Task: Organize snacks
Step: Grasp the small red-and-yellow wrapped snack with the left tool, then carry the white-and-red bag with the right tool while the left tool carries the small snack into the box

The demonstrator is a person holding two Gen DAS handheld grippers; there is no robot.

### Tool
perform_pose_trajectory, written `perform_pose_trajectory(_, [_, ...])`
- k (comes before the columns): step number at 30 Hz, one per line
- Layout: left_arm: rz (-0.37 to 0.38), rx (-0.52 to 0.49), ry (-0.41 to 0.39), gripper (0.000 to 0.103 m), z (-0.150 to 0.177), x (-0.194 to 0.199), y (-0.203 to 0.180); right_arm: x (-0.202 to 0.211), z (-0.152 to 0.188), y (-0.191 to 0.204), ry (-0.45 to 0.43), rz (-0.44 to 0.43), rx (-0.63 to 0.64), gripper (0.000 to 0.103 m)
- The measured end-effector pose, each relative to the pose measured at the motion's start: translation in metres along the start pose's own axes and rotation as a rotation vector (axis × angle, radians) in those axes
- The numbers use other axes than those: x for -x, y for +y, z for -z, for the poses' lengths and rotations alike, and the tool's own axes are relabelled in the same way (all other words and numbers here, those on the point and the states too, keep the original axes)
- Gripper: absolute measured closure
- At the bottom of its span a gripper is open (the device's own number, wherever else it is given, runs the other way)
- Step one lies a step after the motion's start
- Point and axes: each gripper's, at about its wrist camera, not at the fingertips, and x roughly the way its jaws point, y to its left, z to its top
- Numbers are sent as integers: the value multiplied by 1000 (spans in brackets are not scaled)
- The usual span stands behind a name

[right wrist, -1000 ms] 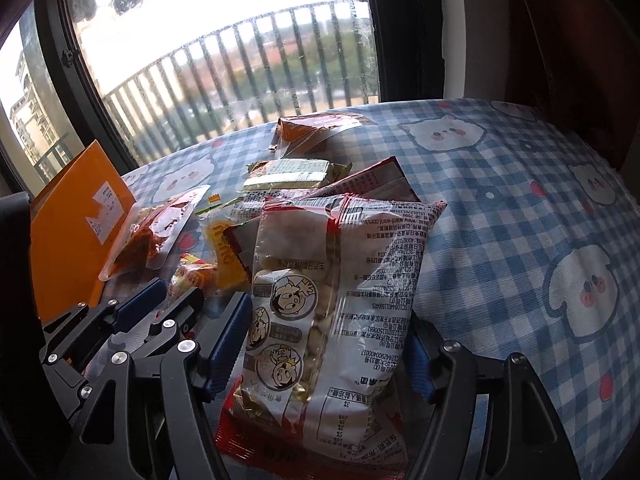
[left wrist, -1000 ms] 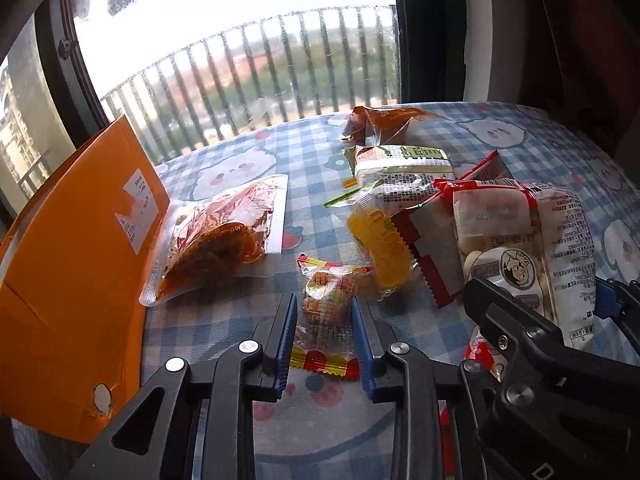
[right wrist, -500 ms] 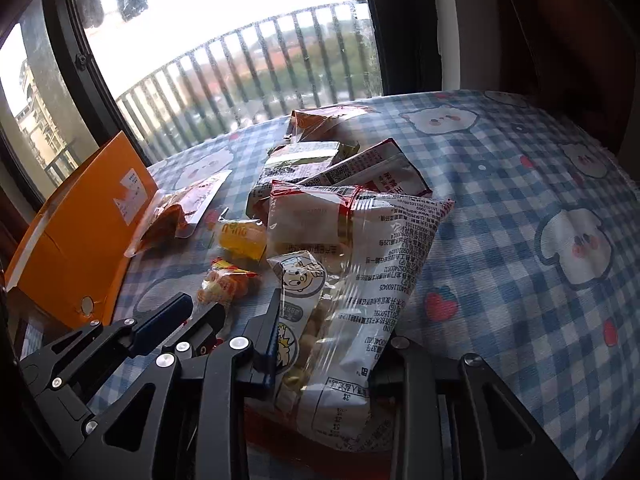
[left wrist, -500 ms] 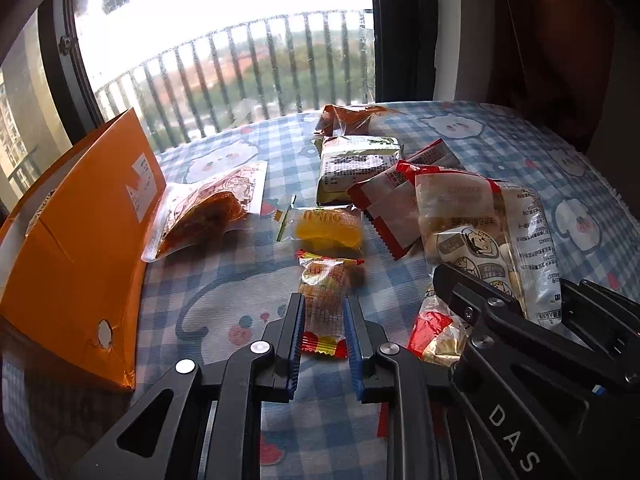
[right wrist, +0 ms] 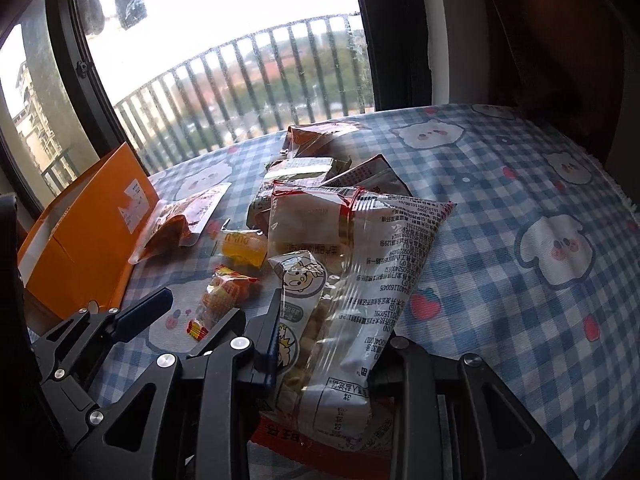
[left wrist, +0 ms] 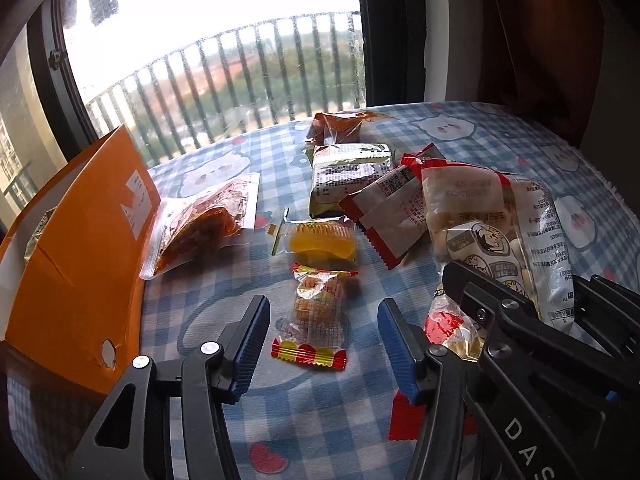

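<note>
Between the left gripper (left wrist: pixel 322 354)'s opening jaws: the small candy packet (left wrist: pixel 318 310), untouched on the tablecloth (left wrist: pixel 500 136).
Right gripper (right wrist: pixel 326 344) clamps the big biscuit bag (right wrist: pixel 352 264); next, I judge, carry it leftward to the orange box (right wrist: pixel 86 236).

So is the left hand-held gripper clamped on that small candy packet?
No, the left hand-held gripper is opening, pads clear of the small candy packet.

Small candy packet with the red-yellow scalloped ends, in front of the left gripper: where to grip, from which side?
Grip the small candy packet across its narrow middle, coming from above at its near end. It lies flat, long axis pointing away, apart from its neighbours. The left gripper already straddles it, jaws opening.
</note>
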Motion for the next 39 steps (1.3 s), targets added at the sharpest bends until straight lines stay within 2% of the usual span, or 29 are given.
perform_pose_trajectory(6, [15, 13, 36, 47, -5, -20, 1, -17, -6, -5, 22, 19, -9, 70])
perform_pose_trajectory(16, [31, 33, 46, 77, -2, -24, 5, -22, -6, 0, 34, 2, 1, 70])
perform_pose_trajectory(28, [22, 62, -23, 78, 6, 21, 17, 20, 1, 21, -26, -21, 26, 70])
perform_pose_trajectory(39, [-3, 82, -154, 77, 9, 95, 28, 87, 0, 45, -152, -44, 55, 70])
